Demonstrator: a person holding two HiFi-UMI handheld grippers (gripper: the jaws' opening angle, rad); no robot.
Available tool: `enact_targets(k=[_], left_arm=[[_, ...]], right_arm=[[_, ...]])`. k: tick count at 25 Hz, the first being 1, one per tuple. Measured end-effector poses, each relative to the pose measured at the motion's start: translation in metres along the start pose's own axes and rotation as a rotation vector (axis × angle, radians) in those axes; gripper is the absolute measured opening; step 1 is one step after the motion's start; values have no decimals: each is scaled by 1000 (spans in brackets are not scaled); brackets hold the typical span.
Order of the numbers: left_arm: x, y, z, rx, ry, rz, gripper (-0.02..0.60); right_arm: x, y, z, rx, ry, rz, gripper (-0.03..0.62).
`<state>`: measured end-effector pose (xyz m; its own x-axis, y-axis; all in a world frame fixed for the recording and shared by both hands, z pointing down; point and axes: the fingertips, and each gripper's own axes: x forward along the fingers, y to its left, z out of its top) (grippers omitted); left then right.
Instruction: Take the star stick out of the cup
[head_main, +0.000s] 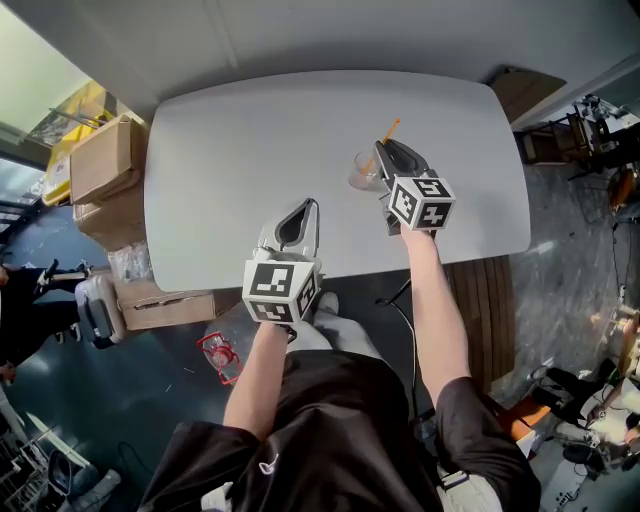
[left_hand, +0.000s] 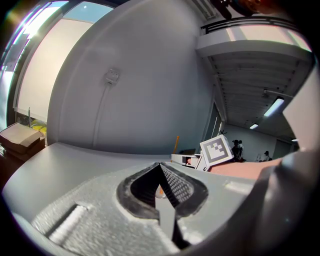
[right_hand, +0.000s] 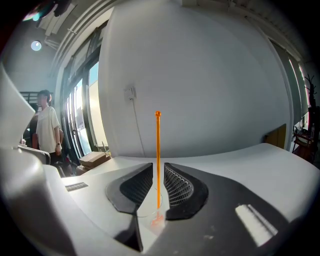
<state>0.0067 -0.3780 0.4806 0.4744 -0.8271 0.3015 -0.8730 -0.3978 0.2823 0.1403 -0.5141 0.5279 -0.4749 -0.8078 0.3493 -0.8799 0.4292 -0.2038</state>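
Observation:
A clear cup (head_main: 363, 176) stands on the white table (head_main: 250, 130), right of its middle. An orange stick (head_main: 390, 130) leans out of it toward the far right. My right gripper (head_main: 381, 148) hovers over the cup. In the right gripper view the stick (right_hand: 158, 145) rises upright through the narrow gap of my right gripper (right_hand: 158, 166), touching neither jaw. The cup (right_hand: 149, 207) shows below, with the stick's orange lower end blurred inside. My left gripper (head_main: 312, 203) rests near the table's front edge, jaws together and empty (left_hand: 160, 165). The left gripper view shows the stick (left_hand: 176, 144) far off.
Cardboard boxes (head_main: 105, 160) are stacked on the floor left of the table. A wooden board (head_main: 488, 300) lies at the right. A person (right_hand: 47, 130) stands by the windows. The right gripper's marker cube (left_hand: 217, 150) shows in the left gripper view.

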Motion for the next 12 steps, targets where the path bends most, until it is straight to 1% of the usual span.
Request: enact_targets(k=[4,7,12], left_arm=[[0,0,0,-5,1,5,2],[-1,0,2,-6,-2,8,2],[-4,3,3,-8,-10,8,2]], right_arm=[[2,1,3,-9,10,3,24],[0,1,8,-13,2,-2,23],[-8,8,21,-16,-44,0,21]])
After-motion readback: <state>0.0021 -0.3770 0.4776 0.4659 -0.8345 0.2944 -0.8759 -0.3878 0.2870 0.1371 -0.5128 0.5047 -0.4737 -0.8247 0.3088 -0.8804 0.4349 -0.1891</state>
